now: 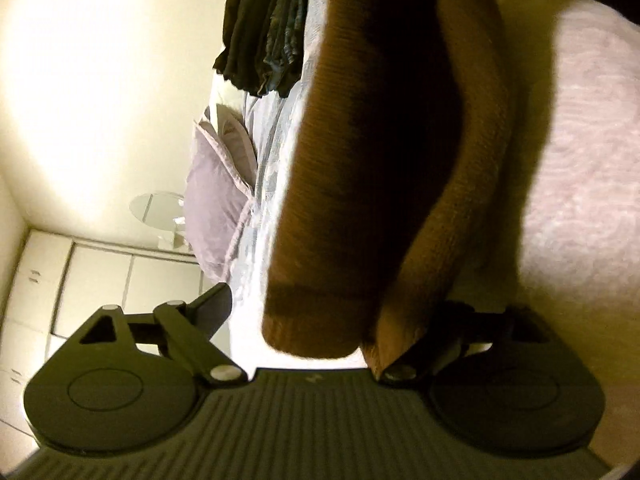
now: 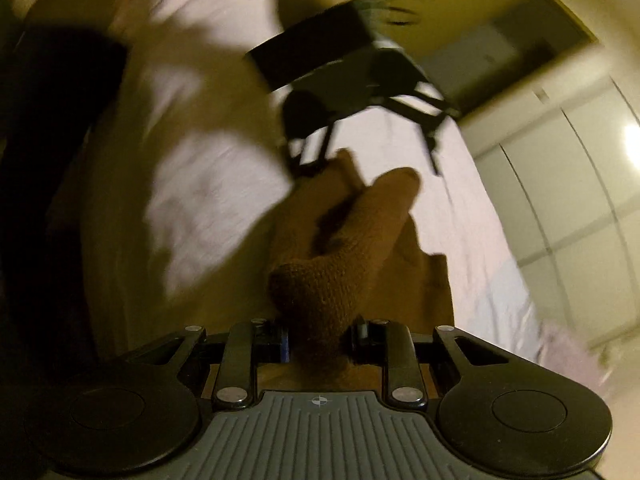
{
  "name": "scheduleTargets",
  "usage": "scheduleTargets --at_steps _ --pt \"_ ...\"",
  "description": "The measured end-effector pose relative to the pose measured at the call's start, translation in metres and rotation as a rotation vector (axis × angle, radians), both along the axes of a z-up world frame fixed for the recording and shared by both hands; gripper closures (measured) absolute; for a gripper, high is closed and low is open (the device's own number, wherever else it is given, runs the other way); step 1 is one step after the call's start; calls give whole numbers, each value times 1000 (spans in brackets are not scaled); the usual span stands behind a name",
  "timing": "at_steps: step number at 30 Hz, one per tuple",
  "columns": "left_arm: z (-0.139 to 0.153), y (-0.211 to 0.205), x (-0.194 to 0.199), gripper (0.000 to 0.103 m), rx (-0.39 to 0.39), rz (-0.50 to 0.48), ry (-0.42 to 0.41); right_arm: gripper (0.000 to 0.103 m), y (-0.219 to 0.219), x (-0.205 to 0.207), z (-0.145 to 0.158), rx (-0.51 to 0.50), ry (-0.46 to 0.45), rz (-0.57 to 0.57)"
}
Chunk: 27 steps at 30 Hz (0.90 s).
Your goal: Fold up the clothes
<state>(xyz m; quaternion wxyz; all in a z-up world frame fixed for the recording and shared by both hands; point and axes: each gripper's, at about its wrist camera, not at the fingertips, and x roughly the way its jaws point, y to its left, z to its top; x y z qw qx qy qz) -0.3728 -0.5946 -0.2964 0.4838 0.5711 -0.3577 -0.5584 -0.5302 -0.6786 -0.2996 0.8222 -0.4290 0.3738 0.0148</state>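
Right gripper (image 2: 318, 340) clamped narrow on a bunch of brown sweater (image 2: 328, 280), tilted over the bed (image 2: 460, 208). Left gripper (image 1: 320, 320) spread wide, sweater (image 1: 384, 160) draped across its right finger, near the bed's edge beside dark folded clothes (image 1: 264, 28).

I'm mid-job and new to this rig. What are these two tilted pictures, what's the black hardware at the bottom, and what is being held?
Each picture comes from a camera on a hand-held two-finger gripper, looking along its fingers; nobody's robot arm is involved. The left wrist view shows the left gripper spread wide, with a brown knitted garment draped across it; whether it is pinched is unclear. Behind lie a pale bed cover, a stack of dark folded clothes and a lilac pillow. The right wrist view is blurred: the right gripper is clamped on the same brown knit.
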Motion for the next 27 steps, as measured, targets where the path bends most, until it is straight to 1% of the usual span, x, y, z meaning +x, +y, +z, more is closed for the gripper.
scheduleTargets --at_steps 1,3,5,6,8,9,12,14,16,20,21,24,26,27 --pt "-2 1 -1 14 -6 -15 -25 79 3 -2 -5 -39 17 22" --pt "-7 2 -3 14 -6 -50 -79 79 3 -10 -13 -74 31 42" --pt "-8 -1 -3 16 26 -76 -101 79 2 -12 -15 -76 32 45" --pt "-7 -5 -3 20 63 -73 -88 79 1 -13 -12 -64 24 39" --pt "-4 -13 -1 48 137 -66 -61 79 -4 -13 -6 -36 -6 13" --pt "4 -14 4 69 124 -40 -53 79 -5 -11 -4 -22 -23 -2" --pt "29 -18 21 78 84 38 -28 79 -12 -7 9 8 -81 -40" --pt "45 -20 32 81 57 90 -11 79 -19 -2 23 15 -116 -48" --pt "62 -22 43 82 31 143 5 80 -26 7 39 -3 -153 -31" --pt "95 -27 64 83 -23 247 38 81 -44 48 75 -88 -274 40" --pt "103 -28 70 84 -37 273 47 81 -48 60 86 -97 -301 59" --pt "114 13 73 84 -49 399 19 81 -51 94 107 -106 -362 126" --pt "121 40 75 84 -57 483 0 81 -42 107 104 -77 -351 181" --pt "113 56 68 83 -24 503 14 81 -35 111 99 -56 -330 207"
